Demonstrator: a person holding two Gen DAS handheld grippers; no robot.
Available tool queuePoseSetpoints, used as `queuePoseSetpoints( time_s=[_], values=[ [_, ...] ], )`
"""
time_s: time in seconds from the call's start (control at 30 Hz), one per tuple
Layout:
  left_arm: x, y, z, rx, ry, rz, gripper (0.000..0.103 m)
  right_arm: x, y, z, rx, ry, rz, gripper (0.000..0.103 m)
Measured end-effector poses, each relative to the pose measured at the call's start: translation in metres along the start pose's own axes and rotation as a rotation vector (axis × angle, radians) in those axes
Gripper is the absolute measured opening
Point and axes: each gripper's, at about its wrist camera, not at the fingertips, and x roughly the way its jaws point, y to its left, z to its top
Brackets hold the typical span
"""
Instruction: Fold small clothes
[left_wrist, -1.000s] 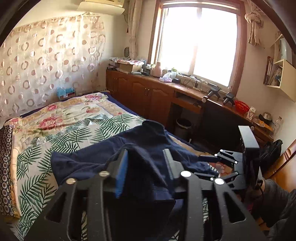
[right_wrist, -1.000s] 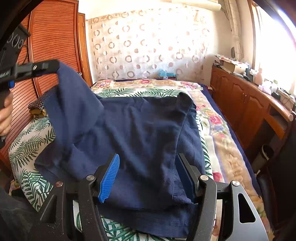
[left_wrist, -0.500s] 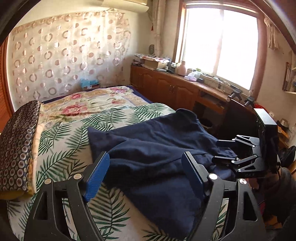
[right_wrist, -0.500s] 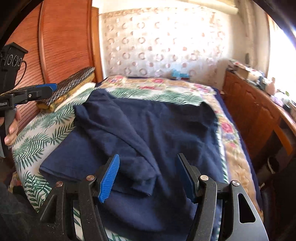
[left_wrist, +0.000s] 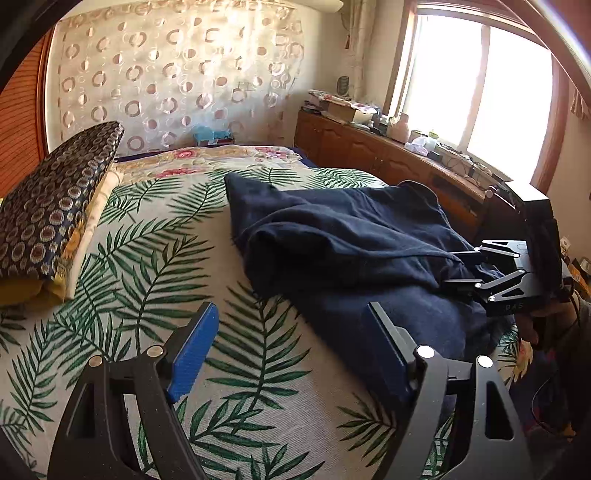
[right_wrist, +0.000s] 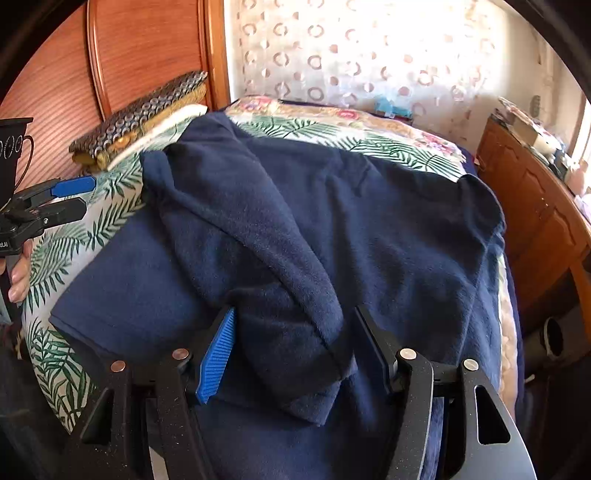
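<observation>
A navy blue garment (right_wrist: 369, 229) lies spread on the leaf-print bedspread (left_wrist: 147, 266), with one sleeve (right_wrist: 258, 236) folded diagonally across its body. It also shows in the left wrist view (left_wrist: 351, 243). My left gripper (left_wrist: 291, 350) is open and empty, above the bedspread just left of the garment's edge. My right gripper (right_wrist: 295, 343) is open, its jaws standing either side of the folded sleeve's cuff (right_wrist: 310, 369), low over the fabric. In the left wrist view the right gripper (left_wrist: 465, 269) shows at the garment's far side.
A patterned folded pillow or quilt (left_wrist: 48, 206) lies at the head of the bed by the wooden headboard (right_wrist: 110, 66). A wooden cabinet (left_wrist: 369, 155) with clutter runs under the window. A bin (right_wrist: 554, 332) stands beside the bed.
My left gripper let go of the sleeve, which dropped folded across the garment, and drew back left over the bedspread. My right gripper moved down and closer onto the sleeve cuff.
</observation>
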Motion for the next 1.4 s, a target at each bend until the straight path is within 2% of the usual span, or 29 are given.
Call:
queuePoseSetpoints(
  time_s=[0.1,0.27,0.3,0.33,0.4,0.43,0.5,0.77,0.9,1.0,1.17,1.4],
  values=[
    [0.001,0.004,-0.009,-0.016,0.023,0.005,0.081,0.006,0.003,0.003,-0.001,0.01,0.009,0.065],
    [-0.01,0.007,-0.015,-0.017,-0.022,0.025,0.081,0.009,0.001,0.003,0.001,0.013,0.032,0.065],
    [-0.012,0.007,-0.016,-0.014,-0.025,0.034,0.081,0.008,0.002,0.003,0.0,0.009,0.041,0.062],
    [-0.012,0.007,-0.017,-0.014,-0.03,0.039,0.081,0.007,0.002,0.002,-0.003,0.006,0.055,0.052],
    [-0.012,0.008,-0.016,-0.016,-0.04,0.039,0.081,0.003,0.006,0.0,-0.022,-0.008,0.052,0.037],
    [-0.012,0.009,-0.016,-0.019,-0.042,0.037,0.081,0.0,0.007,-0.001,-0.029,-0.018,0.05,0.019],
    [-0.012,0.009,-0.016,-0.021,-0.043,0.035,0.081,-0.007,0.006,-0.001,-0.012,-0.041,0.046,0.011],
    [-0.012,0.009,-0.017,-0.018,-0.057,0.037,0.081,-0.072,0.007,-0.004,0.054,-0.22,0.041,0.01],
    [-0.012,0.008,-0.017,-0.011,-0.056,0.039,0.081,-0.106,-0.003,-0.015,0.092,-0.255,0.005,0.01],
    [-0.012,0.008,-0.017,-0.013,-0.057,0.035,0.081,-0.111,-0.014,-0.032,0.11,-0.213,-0.029,0.01],
    [-0.013,0.004,-0.012,-0.004,-0.059,0.032,0.081,-0.086,-0.021,-0.064,0.134,-0.098,-0.072,0.01],
    [-0.016,-0.006,0.006,0.038,-0.079,0.043,0.081,-0.082,-0.014,-0.073,0.126,-0.078,-0.085,0.011]
  ],
)
